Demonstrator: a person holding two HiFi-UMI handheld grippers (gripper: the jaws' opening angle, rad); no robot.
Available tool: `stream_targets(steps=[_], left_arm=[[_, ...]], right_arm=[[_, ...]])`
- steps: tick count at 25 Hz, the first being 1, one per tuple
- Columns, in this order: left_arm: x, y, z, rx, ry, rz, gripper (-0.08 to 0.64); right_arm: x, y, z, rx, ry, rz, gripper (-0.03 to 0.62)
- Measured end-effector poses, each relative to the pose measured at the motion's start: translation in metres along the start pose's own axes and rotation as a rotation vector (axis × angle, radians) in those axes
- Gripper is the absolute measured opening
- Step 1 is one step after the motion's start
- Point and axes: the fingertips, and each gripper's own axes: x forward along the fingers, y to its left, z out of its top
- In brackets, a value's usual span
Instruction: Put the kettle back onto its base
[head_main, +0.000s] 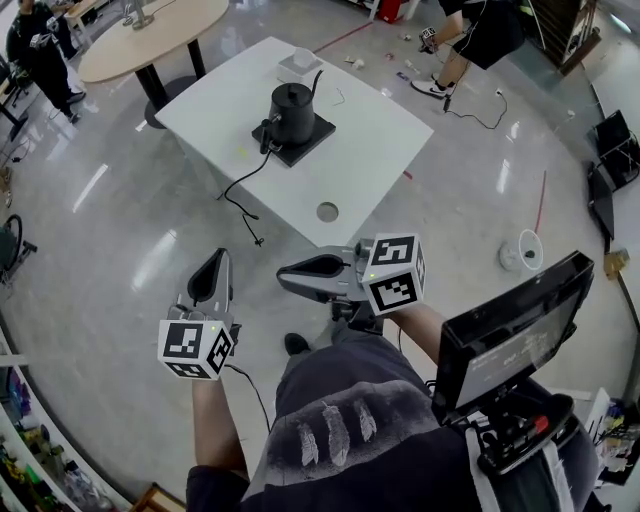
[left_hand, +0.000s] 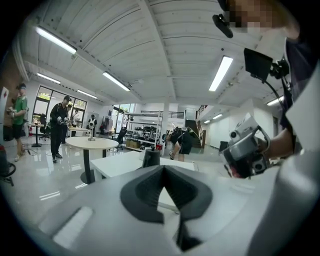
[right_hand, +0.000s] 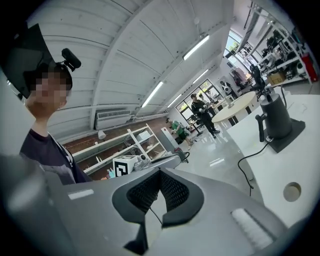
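Person stands w/ a hand-held gripper in each hand, low in front of the body. L hand-held gripper (head_main: 217, 260): jaws shut tight, nothing btwn them; it points ahead toward the bench (head_main: 375, 150). R hand-held gripper (head_main: 284, 272): jaws also together, empty; it points sideways toward the L one, tips near but apart. Black kettle (head_main: 292, 108) sits upright on its base (head_main: 318, 136) on the white bench, well ahead of both hand-held grippers, touched by neither. Cord (head_main: 240, 188) runs from the base toward the grippers' side & trails off the bench edge. Round hole (head_main: 327, 212) in the bench top lies nearer the grippers than the kettle. White box (head_main: 298, 66) sits just beyond the kettle.
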Motion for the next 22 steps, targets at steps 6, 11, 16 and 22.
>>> stream_targets(steps=[6,11,16,22], left_arm=[[-0.002,-0.040,0.005,0.035,0.038,-0.042,0.002],[0.029,-0.076,0.001,0.063,0.067,-0.046,0.002],[0.061,-0.137,-0.003,0.122,0.107,-0.080,0.002],[0.081,-0.218,-0.001,0.161,0.128,-0.133,0.002]], right_arm=[[-0.019,0.016,0.003,-0.016,-0.036,0.007,0.000],[-0.060,0.003,0.001,-0.026,-0.081,0.037,0.000],[-0.114,-0.007,-0.005,-0.027,-0.121,0.056,0.000],[-0.185,0.000,-0.007,-0.041,-0.162,0.048,0.000]])
